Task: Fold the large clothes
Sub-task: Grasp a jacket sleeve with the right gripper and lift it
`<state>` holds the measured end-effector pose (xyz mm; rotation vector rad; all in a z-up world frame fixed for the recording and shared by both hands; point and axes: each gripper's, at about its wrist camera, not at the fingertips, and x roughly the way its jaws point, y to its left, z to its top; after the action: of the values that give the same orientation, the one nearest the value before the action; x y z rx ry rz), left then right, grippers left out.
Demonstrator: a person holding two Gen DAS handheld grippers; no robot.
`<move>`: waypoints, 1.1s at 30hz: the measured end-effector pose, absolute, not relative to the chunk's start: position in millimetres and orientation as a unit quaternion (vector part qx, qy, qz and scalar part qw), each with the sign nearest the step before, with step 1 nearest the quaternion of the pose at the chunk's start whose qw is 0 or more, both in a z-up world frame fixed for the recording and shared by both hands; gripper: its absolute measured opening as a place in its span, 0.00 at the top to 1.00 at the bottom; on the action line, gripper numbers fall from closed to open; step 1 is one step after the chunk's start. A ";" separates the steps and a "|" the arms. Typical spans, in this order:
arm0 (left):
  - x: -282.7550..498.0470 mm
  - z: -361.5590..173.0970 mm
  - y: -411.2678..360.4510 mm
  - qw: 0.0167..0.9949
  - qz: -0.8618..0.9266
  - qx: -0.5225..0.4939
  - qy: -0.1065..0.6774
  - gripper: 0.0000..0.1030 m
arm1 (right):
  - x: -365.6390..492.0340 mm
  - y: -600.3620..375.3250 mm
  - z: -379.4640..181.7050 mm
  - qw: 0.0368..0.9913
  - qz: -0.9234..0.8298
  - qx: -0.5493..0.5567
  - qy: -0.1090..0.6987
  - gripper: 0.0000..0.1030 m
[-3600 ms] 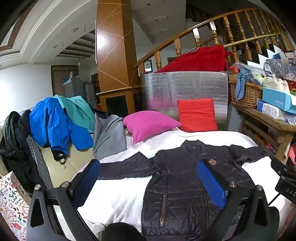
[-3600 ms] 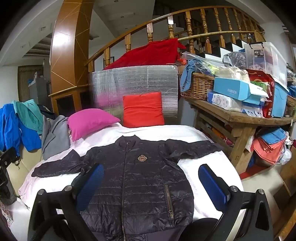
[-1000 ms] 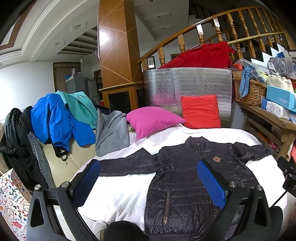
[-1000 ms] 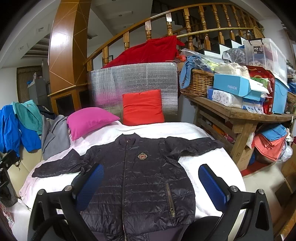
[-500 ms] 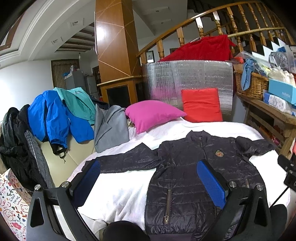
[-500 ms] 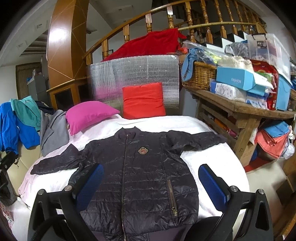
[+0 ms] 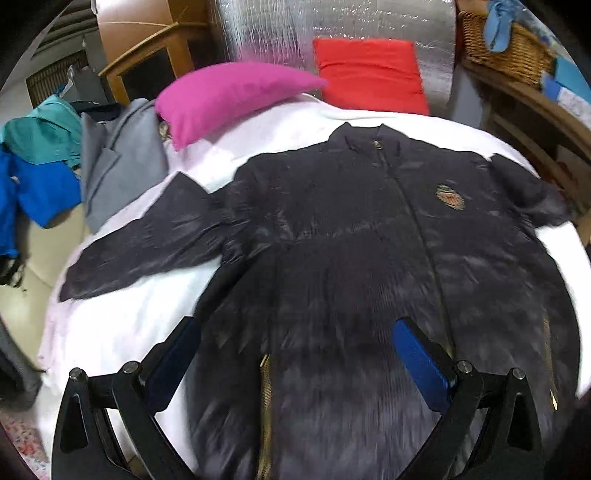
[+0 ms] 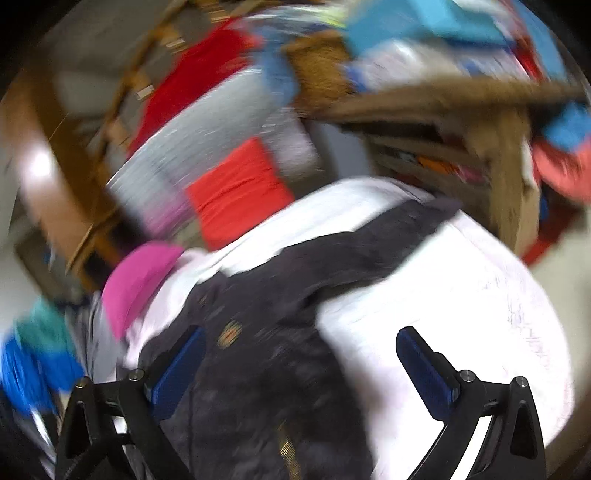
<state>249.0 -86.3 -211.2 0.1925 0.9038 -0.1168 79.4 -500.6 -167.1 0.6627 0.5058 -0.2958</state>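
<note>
A black quilted jacket (image 7: 351, 240) lies flat, zipped, front up on the white bed (image 7: 122, 317), sleeves spread to both sides, a small crest on its chest. My left gripper (image 7: 295, 332) hangs open above the jacket's lower front, nothing between its blue pads. The right wrist view is heavily blurred and tilted: the jacket (image 8: 266, 332) fills its lower left, its sleeve (image 8: 388, 243) running up to the right. My right gripper (image 8: 299, 339) is open above the jacket's side edge and the white sheet (image 8: 461, 314).
A pink pillow (image 7: 229, 96) and a red cushion (image 7: 369, 74) lie at the head of the bed before a silver foil roll (image 7: 332, 22). Grey, teal and blue garments (image 7: 110, 155) are piled at the left. A wooden shelf with a basket (image 7: 506, 48) stands at the right.
Both grippers have dropped and moved in close over the jacket. The right one has swung and tilted fast, blurring its view. Both remain open; the jacket lies as before.
</note>
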 end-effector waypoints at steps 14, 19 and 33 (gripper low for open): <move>322.6 -289.3 -137.3 0.872 -0.043 0.138 0.467 0.00 | 174.8 -730.7 -287.6 0.793 -0.275 0.511 0.186 0.05; 324.1 -296.5 -113.2 0.878 -0.064 0.047 0.472 0.00 | 196.0 -774.5 -305.9 0.782 -0.304 0.507 0.196 0.09; 328.0 -265.1 -116.0 0.903 -0.043 0.079 0.420 0.00 | 250.0 -754.5 -283.2 0.836 -0.276 0.433 0.193 0.79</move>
<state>328.0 -116.0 -265.1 0.1638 0.8684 -0.0882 250.0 -754.5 -283.2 0.9169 0.4078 -0.5849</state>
